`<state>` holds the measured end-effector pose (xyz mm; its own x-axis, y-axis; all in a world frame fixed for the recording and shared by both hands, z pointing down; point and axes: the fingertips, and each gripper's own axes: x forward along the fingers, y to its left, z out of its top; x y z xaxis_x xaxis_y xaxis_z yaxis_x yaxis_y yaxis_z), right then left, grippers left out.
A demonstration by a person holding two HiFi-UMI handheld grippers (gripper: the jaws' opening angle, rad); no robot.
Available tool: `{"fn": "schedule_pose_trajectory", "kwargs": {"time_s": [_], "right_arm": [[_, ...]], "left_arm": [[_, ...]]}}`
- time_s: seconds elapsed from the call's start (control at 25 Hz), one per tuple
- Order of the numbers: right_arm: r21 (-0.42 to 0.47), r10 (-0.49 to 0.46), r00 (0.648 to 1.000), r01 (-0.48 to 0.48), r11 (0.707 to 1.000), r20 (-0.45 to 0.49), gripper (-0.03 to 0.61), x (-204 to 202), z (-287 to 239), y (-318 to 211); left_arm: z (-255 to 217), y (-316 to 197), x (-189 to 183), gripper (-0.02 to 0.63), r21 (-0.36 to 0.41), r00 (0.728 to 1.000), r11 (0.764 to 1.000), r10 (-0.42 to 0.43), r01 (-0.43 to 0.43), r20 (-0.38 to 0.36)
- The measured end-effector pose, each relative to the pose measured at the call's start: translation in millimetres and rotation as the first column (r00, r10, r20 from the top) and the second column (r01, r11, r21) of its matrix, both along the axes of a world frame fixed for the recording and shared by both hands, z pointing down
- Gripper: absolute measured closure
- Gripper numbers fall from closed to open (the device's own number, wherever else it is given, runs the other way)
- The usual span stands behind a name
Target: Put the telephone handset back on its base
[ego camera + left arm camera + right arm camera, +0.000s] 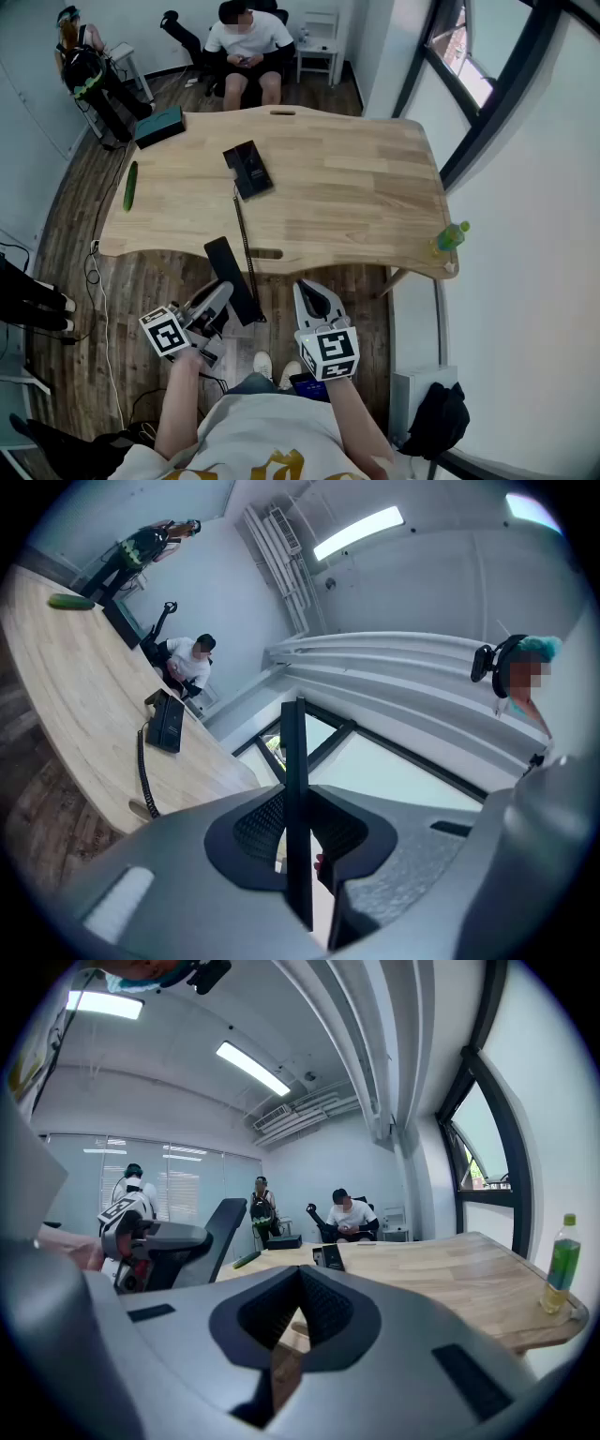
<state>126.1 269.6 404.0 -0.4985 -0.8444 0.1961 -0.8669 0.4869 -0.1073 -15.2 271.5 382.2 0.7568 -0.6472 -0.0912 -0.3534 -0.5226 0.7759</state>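
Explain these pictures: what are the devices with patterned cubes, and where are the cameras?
No robot: a person holds a two-jaw gripper in each hand. One picture comes from a camera on the person's head, looking down; the other two from cameras riding on the grippers. The left gripper is shut on the black handset, whose cord runs to the base on the wooden table. The right gripper is shut and empty. A cucumber, a dark box and a green bottle are also there.

Both grippers held low, pointing forward: left gripper (222, 293) clamped on handset (231, 272), right gripper (310, 294) closed, empty.
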Motion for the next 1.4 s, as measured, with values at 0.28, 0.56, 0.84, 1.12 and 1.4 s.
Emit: {"fn": "schedule_pose_trajectory", "kwargs": {"time_s": [0.28,0.56,0.84,1.12,1.4], "right_arm": [[0.005,-0.001,1.0,0.001,1.0,-0.002,0.574,2,-2,7],[0.0,0.0,1.0,0.0,1.0,-0.003,0.574,8,0,5],[-0.018,-0.005,1.0,0.005,1.0,0.017,0.574,17,4,3],[-0.024,0.002,1.0,-0.002,1.0,0.007,0.574,25,12,-17],[-0.012,0.01,1.0,-0.01,1.0,-0.002,0.574,23,13,-60]], "left_arm": [[1,6,3,0.538,-0.004,1.0,1.0,0.018,-0.018,-0.021],[4,5,6,0.538,-0.01,1.0,1.0,0.02,-0.021,-0.013],[5,1,7,0.538,-0.015,1.0,1.0,0.006,-0.007,-0.014],[7,-21,11,0.538,-0.008,1.0,1.0,0.005,-0.005,-0.024],[13,-66,11,0.538,-0.008,0.999,1.0,0.018,-0.018,-0.04]]}}
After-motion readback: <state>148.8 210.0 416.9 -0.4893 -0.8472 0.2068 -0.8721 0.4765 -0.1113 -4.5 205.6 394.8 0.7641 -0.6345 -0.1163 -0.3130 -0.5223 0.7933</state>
